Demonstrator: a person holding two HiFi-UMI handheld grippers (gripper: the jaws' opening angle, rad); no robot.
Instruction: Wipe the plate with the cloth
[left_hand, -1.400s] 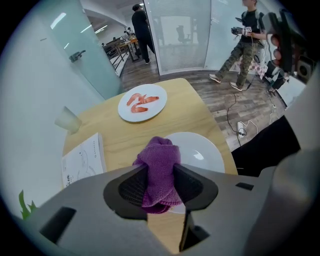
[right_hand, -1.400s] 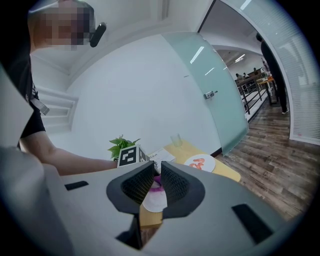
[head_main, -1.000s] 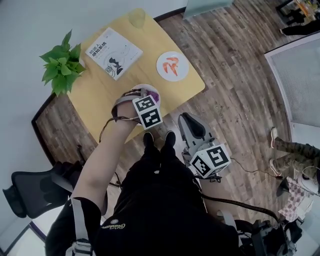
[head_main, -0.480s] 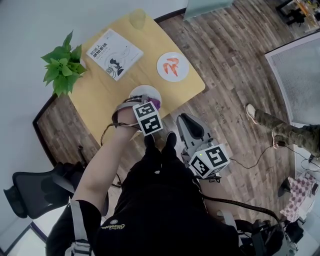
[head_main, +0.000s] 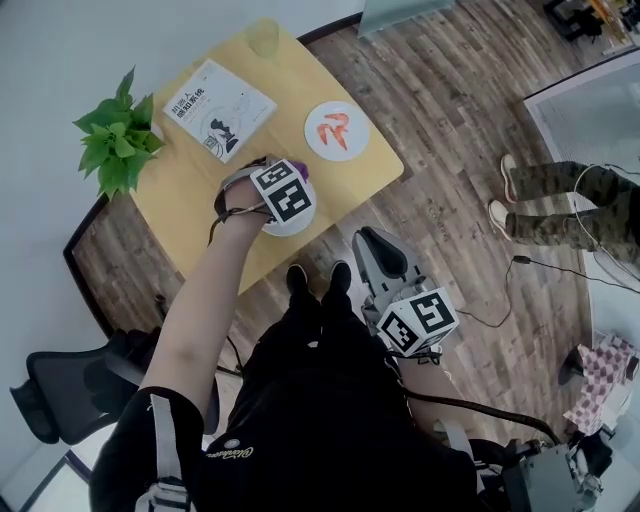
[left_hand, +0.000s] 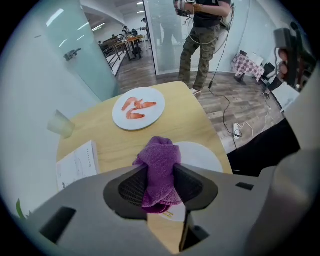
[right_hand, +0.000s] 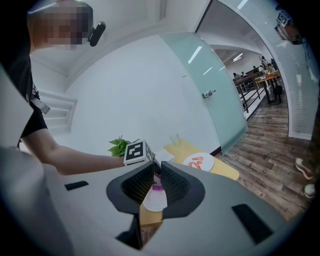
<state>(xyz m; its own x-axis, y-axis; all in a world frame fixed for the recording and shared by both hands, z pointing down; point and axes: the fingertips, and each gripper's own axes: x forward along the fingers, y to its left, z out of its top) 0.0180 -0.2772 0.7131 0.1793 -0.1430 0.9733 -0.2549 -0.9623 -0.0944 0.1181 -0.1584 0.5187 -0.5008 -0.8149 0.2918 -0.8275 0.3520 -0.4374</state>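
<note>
My left gripper (head_main: 283, 176) (left_hand: 160, 176) is shut on a bunched purple cloth (left_hand: 159, 167) (head_main: 298, 168), which sticks out past the jaws. It hangs over a white plate (left_hand: 202, 156) (head_main: 291, 224) at the near edge of the wooden table (head_main: 200, 190). Whether the cloth touches the plate I cannot tell. My right gripper (head_main: 378, 242) (right_hand: 156, 181) is held low beside my legs, off the table, its jaws together with nothing between them. In the right gripper view the white plate (right_hand: 156, 200) shows beyond those jaws.
On the table are a second plate with shrimps (head_main: 337, 130) (left_hand: 138, 108), a booklet (head_main: 218, 108), a pale cup (head_main: 262, 38) (left_hand: 60, 123) and a potted plant (head_main: 112, 140). A dark office chair (head_main: 55, 385) is at my left. A person (head_main: 560, 200) stands on the wooden floor to the right, near cables.
My left gripper has carried the cloth away from me across the white plate, whose near part now shows. The person on the floor has walked closer. My right gripper stayed put.
</note>
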